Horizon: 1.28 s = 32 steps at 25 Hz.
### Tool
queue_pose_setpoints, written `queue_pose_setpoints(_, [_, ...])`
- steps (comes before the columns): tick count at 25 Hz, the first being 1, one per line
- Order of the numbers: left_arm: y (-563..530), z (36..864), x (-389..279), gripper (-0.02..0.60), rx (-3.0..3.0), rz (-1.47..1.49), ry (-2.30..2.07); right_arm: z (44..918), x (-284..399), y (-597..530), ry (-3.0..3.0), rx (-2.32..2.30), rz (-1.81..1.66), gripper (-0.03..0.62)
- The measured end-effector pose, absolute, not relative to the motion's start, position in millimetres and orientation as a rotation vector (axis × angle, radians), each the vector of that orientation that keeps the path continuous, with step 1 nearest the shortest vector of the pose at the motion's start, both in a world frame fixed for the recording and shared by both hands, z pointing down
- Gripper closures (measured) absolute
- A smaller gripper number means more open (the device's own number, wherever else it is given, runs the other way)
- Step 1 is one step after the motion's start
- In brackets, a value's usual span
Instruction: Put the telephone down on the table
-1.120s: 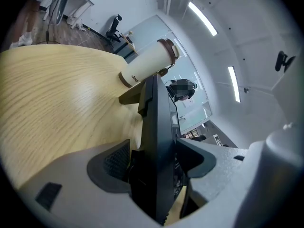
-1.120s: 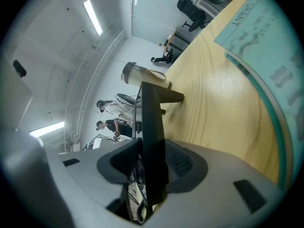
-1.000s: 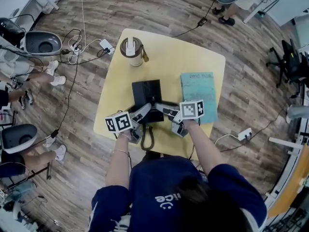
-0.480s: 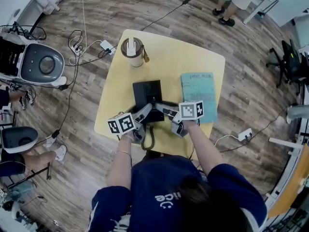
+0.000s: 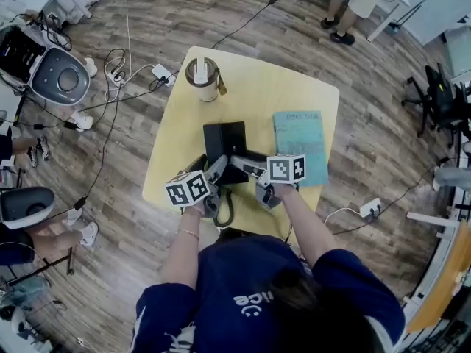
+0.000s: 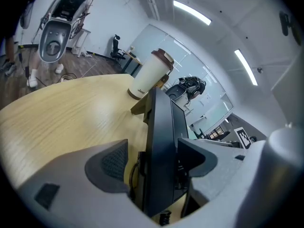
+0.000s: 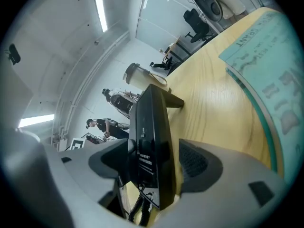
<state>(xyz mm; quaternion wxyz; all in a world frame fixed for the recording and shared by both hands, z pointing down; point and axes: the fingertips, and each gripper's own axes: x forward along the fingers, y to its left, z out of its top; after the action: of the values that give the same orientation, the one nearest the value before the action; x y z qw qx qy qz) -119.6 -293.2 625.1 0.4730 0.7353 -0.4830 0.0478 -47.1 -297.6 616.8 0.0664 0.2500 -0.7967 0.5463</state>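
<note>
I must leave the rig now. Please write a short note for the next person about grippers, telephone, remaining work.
Left gripper: jaws have just been opening; apart, telephone between them, unclamped.
Right gripper: same, jaws have just been opening around the telephone.
Telephone: seems to lie on the table, beside the book.
Done: set down, released.
Left: draw both grippers back clear.

table (image 5: 257, 87): one
telephone (image 5: 224, 144): one, on the table
cup (image 5: 201, 77): one, at the table's far-left corner
book (image 5: 300, 144): one, on the table's right half
power strips (image 5: 163, 72): two on the floor, one off the table's far-left corner, the other off its near-right side
</note>
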Motion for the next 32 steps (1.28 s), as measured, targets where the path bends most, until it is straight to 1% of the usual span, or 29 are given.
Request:
queue_pose_setpoints(2, [-290.5, 621.7, -123.9, 0.267, 1.803, 0.115, -1.191, 613.0, -43.9, -300.2, -2.415, 0.814, 1.643, 0.243])
queue_pose_setpoints(10, [-274.6, 599.9, -131.0, 0.268, 1.865, 0.124, -1.218, 597.9, -34.0, -298.0, -2.446, 0.96, 1.452, 0.214])
queue_pose_setpoints(13, [-265.5, 591.3, -129.0, 0.268, 1.886, 0.123, -1.233, 589.1, -24.6, -292.1, -2.44, 1.051, 1.371, 0.212])
queue_pose_setpoints(22, [-236.1, 535.0, -145.2, 0.268, 2.058, 0.148, -1.364, 525.0, 7.7, -261.7, -2.554, 1.238, 1.127, 0.214])
queue_pose_setpoints(28, [-202.0, 506.1, -148.6, 0.268, 2.153, 0.159, -1.428, 502.8, 11.8, -225.1, -2.58, 1.283, 0.968, 0.214])
queue_pose_setpoints(32, [-176.5, 493.7, -143.8, 0.268, 2.215, 0.175, -1.457, 492.0, 7.7, -198.6, -2.617, 1.299, 0.929, 0.214])
